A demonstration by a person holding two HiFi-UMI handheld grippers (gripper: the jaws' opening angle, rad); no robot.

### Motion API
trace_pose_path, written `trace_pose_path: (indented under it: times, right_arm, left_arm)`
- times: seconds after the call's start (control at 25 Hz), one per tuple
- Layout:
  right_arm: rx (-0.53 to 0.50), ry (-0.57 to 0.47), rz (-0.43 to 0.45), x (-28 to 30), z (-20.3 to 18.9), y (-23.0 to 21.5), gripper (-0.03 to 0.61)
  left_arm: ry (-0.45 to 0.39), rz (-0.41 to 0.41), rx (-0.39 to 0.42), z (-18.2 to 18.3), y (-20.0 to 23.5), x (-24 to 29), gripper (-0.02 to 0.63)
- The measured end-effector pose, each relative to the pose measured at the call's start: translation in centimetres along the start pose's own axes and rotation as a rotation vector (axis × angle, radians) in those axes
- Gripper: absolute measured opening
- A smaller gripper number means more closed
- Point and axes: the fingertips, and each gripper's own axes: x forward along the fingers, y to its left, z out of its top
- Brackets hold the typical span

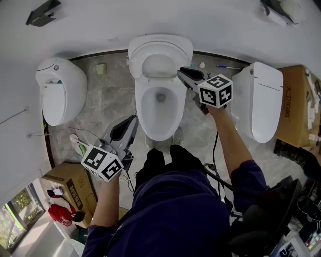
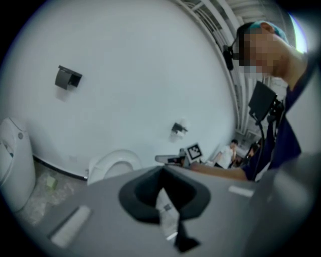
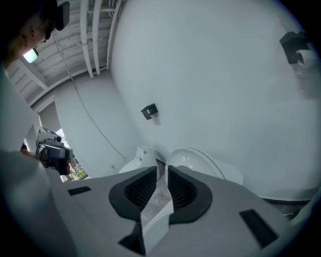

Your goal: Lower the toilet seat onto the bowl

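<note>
The white toilet seat (image 1: 150, 52) stands raised against the back wall, above the open bowl (image 1: 143, 118). My right gripper (image 1: 183, 73) sits at the raised seat's right edge, its jaws a narrow slit apart with nothing between them. In the right gripper view the seat (image 3: 200, 160) rises just beyond the jaw tips (image 3: 161, 170). My left gripper (image 1: 131, 120) hangs low beside the bowl's front left, apart from it, with its jaws shut and empty. The left gripper view shows the seat (image 2: 113, 163) and the right gripper (image 2: 163, 159) beyond its own jaws (image 2: 161, 169).
A second toilet (image 1: 57, 93) stands at the left and a third (image 1: 263, 100) at the right, both with closed lids. Cardboard boxes sit at the lower left (image 1: 67, 183) and far right (image 1: 296, 100). The person's legs stand right at the bowl's front. A paper holder (image 1: 42, 14) hangs on the wall.
</note>
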Motion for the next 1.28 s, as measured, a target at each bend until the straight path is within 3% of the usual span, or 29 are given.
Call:
trace_pose_path:
  times: [0.12,0.64,1.28]
  right_arm:
    - [-0.013,0.032,-0.033,2.1,-0.6,-2.6,0.097]
    - [-0.240,0.152,-0.221,7.4,-1.3,-11.5,0.103]
    - [-0.378,0.237,-0.243,10.5,-2.0,-14.4,0.084]
  left_arm:
    - [0.014,0.015,-0.011,-0.6,0.3,-0.1,0.003]
    - [0.083,0.057,-0.060,-3.5,1.9,-0.6,0.003]
    - [0.116,0.107,-0.091,-5.7,3.5,-2.3,0.003]
